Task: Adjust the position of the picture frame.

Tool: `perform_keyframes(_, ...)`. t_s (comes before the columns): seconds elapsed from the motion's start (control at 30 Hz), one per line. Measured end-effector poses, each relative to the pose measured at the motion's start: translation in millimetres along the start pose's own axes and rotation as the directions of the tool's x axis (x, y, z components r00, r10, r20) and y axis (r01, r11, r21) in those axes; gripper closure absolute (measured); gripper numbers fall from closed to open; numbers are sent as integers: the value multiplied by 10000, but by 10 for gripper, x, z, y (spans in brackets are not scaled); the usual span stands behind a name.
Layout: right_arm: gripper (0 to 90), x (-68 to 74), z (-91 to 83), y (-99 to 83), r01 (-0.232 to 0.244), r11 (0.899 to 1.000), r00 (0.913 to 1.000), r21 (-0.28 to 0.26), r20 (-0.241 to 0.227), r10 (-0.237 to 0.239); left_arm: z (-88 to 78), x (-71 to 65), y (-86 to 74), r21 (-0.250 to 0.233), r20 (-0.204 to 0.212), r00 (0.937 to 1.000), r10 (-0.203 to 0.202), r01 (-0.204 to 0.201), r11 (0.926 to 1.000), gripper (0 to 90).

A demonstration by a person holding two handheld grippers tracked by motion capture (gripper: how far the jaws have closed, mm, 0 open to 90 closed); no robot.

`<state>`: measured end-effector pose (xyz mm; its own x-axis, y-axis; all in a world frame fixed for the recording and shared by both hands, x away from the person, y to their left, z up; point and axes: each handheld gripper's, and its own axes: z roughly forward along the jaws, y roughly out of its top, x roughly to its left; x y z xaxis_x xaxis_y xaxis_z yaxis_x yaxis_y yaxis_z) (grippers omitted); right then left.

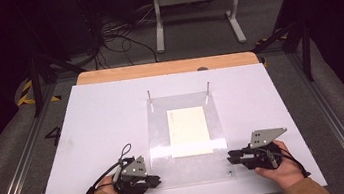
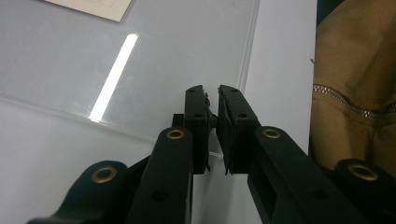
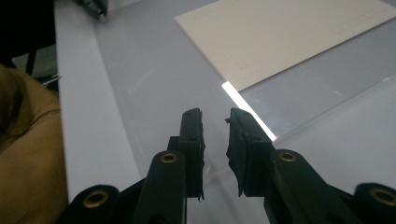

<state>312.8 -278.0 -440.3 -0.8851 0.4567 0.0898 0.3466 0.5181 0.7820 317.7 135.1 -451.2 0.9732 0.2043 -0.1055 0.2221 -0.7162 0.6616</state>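
- High view: a clear sheet point(image 1: 186, 140) lies flat on the white board point(image 1: 94, 137), with a cream card point(image 1: 189, 131) at its middle and two pegs point(image 1: 149, 96) at its far edge.
- The left gripper point(image 1: 156, 181) sits at the sheet's near left corner, held in the left hand point(image 1: 109, 188). The right gripper point(image 1: 229, 159) sits at the near right edge, held in the right hand point(image 1: 282, 163). Both point inward, towards each other.
- Left gripper view: the jaws are nearly together, a thin slit between the pads point(image 2: 226, 126). The sheet's point(image 2: 140, 70) near edge runs into the jaws. I can't tell whether the pads clamp it. A tan sleeve point(image 2: 355, 84) fills the right side.
- Right gripper view: the jaws stand slightly apart over the sheet point(image 3: 154, 84) near its corner, a clear gap between the pads point(image 3: 238, 140); nothing gripped. The card point(image 3: 280, 37) lies ahead, and a bright strip of glare point(image 3: 247, 109) crosses the sheet.
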Motion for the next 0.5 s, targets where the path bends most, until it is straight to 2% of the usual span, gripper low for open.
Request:
perform_keyframes(0.03, 743, 0, 0, 0, 0, 10000, 10000, 0, 0, 0, 0, 0, 0, 0, 0, 10000, 0, 0, 10000, 822)
perform_keyframes(0.07, 738, 68, 10, -16, 215, 9997, 9995, 125, -248, -211, 0, -2, 0, 4, -10, 10000, -14, 14, 10000, 822)
perform_keyframes(0.2, 737, 103, 39, -60, 396, 9981, 9987, 468, -350, -379, 1, -5, 1, 9, -34, 10000, -41, 41, 10000, 821)
perform_keyframes(0.3, 743, 134, 60, -81, 485, 9977, 9971, 473, -609, -455, 1, 5, -2, -13, 63, 10000, -48, 48, 10000, 821)
perform_keyframes(0.4, 770, 187, 99, -87, 853, 9933, 9934, 776, -831, -788, -1, 7, -5, -11, 90, 9999, -72, 72, 10000, 820)
perform_keyframes(0.5, 812, 214, 104, -76, 1155, 9897, 9920, 848, -611, -1105, 0, 9, -10, -50, 226, 9996, -148, 149, 9999, 821)
